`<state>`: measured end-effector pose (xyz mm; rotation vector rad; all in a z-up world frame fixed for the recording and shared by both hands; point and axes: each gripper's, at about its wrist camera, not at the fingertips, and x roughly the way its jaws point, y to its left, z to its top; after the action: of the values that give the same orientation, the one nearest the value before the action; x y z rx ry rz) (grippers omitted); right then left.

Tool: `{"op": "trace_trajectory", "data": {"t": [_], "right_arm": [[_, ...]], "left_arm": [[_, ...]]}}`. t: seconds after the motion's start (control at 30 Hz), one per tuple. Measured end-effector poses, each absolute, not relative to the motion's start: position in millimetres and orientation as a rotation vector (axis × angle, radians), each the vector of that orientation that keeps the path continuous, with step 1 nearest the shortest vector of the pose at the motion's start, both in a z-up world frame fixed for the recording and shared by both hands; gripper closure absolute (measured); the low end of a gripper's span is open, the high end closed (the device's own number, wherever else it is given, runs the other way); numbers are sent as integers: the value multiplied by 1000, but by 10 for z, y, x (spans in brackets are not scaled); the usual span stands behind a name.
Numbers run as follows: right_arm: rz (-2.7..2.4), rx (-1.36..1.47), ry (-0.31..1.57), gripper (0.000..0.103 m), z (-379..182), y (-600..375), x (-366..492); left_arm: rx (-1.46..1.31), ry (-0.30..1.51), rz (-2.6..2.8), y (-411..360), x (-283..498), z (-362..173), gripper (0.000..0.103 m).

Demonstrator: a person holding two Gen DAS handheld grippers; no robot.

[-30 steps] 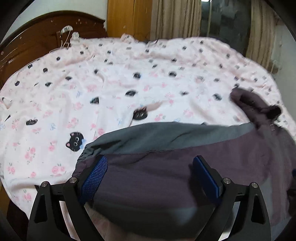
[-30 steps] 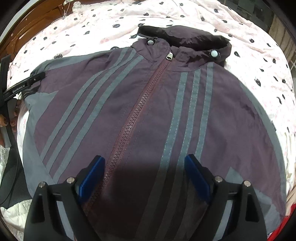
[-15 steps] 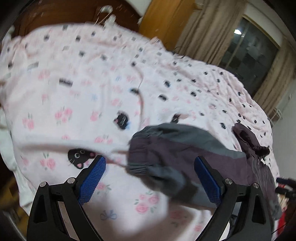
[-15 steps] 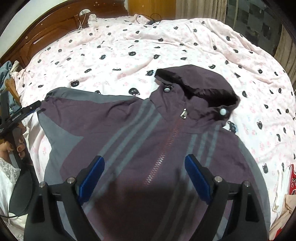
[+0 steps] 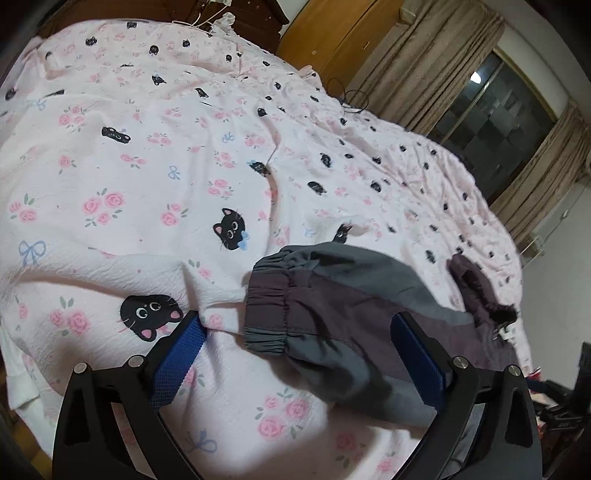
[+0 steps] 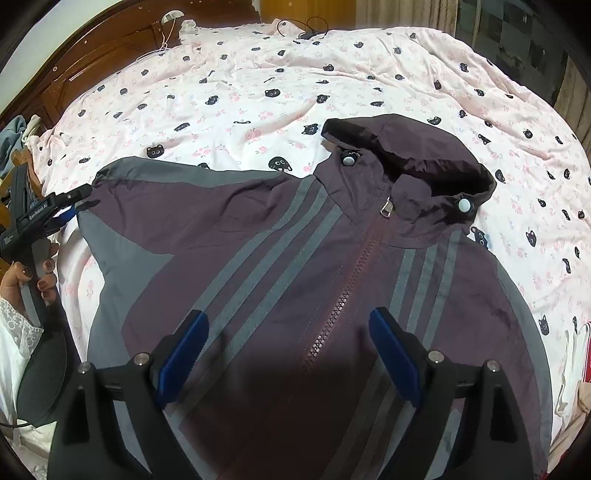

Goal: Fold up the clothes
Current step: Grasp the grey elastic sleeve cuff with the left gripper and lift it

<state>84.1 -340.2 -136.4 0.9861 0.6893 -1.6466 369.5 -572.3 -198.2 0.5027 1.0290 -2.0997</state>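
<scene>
A dark purple jacket (image 6: pixel 280 258) with grey stripes lies front up on the bed, zipped, its hood (image 6: pixel 410 155) toward the far side. My right gripper (image 6: pixel 288 326) hangs open above the jacket's lower front, holding nothing. In the left wrist view the elastic cuff (image 5: pixel 271 306) of one sleeve lies flat between the open fingers of my left gripper (image 5: pixel 295 330), and the blue pads (image 5: pixel 181 354) do not touch it. The right wrist view shows the left gripper (image 6: pixel 72 205) at the sleeve's end, held by a hand (image 6: pixel 22 277).
A pink bedspread (image 5: pixel 155 155) printed with cats and roses covers the bed. A wooden headboard (image 6: pixel 110 48) runs along the far left. Curtains (image 5: pixel 417 62) and a dark window (image 5: pixel 495 103) stand beyond. A black cable (image 6: pixel 314 26) lies at the far edge; red cloth (image 6: pixel 585 354) at the right.
My left gripper has drawn back off the sleeve toward its end, so the cuff now shows between the fingers. My right gripper has pulled back from the jacket, bringing the whole hood into view.
</scene>
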Motion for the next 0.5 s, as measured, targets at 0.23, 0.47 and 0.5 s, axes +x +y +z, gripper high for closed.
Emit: {"op": "trace_trajectory", "data": {"t": [0.23, 0.47, 0.5], "right_arm": [[-1638, 980, 694, 14, -1350, -3376, 869], [-1627, 974, 708, 14, -1369, -3372, 911], [-1626, 971, 709, 14, -1368, -3368, 920]], "left_arm": [[455, 1081, -2140, -5734, 3740, -1940, 26], [387, 1163, -2099, -5676, 3851, -1927, 36], [376, 1175, -2092, -5666, 3869, -1925, 35]]}}
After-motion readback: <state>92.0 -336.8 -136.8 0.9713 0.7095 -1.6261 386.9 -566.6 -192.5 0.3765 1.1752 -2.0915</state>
